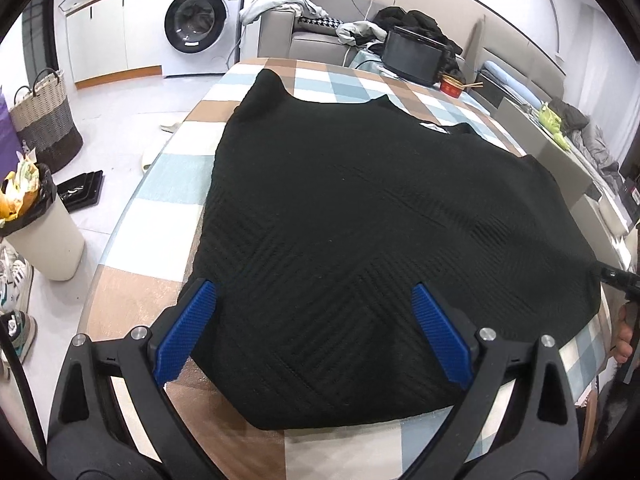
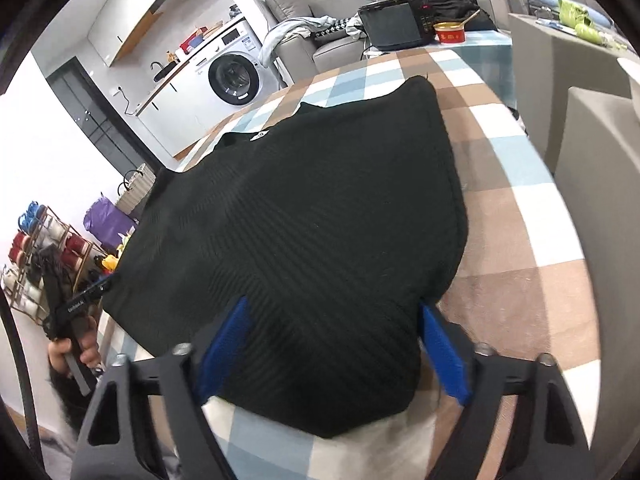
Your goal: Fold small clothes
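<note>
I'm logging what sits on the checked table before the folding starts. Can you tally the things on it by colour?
Black: 2, the sweater and the boxy appliance at the far end
Red: 1, the bowl
Total: 3 on the table

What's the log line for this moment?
sweater: flat on table | left claw: open at hem | right claw: around hem, grip unclear

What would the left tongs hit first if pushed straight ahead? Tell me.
The black sweater. The left tongs stand open over its near hem, pointing down at the cloth on the checked table, so they would likely meet the knit first, then the table beneath. Depth is hard to judge.
</note>
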`<action>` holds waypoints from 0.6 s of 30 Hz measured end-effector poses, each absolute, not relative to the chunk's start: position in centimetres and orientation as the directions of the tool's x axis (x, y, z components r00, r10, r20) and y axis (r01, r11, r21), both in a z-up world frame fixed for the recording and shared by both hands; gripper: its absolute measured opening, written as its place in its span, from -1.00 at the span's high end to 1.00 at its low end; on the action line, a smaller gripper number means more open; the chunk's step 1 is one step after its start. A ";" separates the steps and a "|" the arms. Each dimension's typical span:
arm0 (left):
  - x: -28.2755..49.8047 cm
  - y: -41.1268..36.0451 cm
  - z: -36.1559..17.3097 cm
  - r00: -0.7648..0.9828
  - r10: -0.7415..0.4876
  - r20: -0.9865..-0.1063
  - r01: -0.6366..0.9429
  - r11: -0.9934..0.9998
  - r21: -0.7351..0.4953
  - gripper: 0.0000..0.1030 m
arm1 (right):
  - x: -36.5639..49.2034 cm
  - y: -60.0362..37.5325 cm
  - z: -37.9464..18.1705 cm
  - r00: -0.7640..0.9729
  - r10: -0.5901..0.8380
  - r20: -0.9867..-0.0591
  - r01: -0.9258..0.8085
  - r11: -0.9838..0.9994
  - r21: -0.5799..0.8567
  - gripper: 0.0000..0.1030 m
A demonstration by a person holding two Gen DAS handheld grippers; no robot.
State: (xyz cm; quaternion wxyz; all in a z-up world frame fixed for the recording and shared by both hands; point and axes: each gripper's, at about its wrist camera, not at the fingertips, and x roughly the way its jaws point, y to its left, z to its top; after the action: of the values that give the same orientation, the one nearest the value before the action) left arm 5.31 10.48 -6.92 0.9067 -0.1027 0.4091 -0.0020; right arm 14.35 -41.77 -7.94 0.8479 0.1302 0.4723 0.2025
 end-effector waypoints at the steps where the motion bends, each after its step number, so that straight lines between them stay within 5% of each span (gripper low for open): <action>1: 5.3 10.5 -6.9 0.667 -0.088 -0.740 -0.078 0.979 -0.186 -0.90 | 14.6 -41.5 -7.9 0.472 0.459 -0.752 -0.217 0.888 0.406 -0.10; 3: 5.4 10.5 -6.9 0.668 -0.083 -0.740 -0.077 0.981 -0.179 -0.90 | 14.9 -41.2 -7.6 0.488 0.457 -0.743 -0.221 0.889 0.401 0.38; 5: 5.3 10.5 -6.9 0.667 -0.080 -0.741 -0.078 0.981 -0.176 -0.90 | 14.8 -41.1 -6.9 0.508 0.465 -0.725 -0.234 0.885 0.404 0.38; 7: 5.1 10.8 -6.9 0.668 -0.080 -0.740 -0.081 0.980 -0.179 -0.90 | 14.7 -41.6 -6.5 0.511 0.461 -0.726 -0.236 0.887 0.397 0.35; 10: 5.5 11.0 -6.9 0.669 -0.075 -0.740 -0.095 0.978 -0.185 -0.90 | 14.2 -43.7 -6.7 0.509 0.469 -0.722 -0.192 0.879 0.436 -0.08; 18: 5.6 11.6 -7.0 0.673 -0.084 -0.735 -0.106 0.972 -0.208 -0.90 | 13.0 -46.9 -8.1 0.512 0.454 -0.729 -0.109 0.877 0.469 -0.09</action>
State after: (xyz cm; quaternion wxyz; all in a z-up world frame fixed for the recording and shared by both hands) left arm 5.57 11.59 -7.03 0.9070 -0.1174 0.4043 0.0063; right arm 13.01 -46.90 -8.12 0.8496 0.1851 0.4654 0.1656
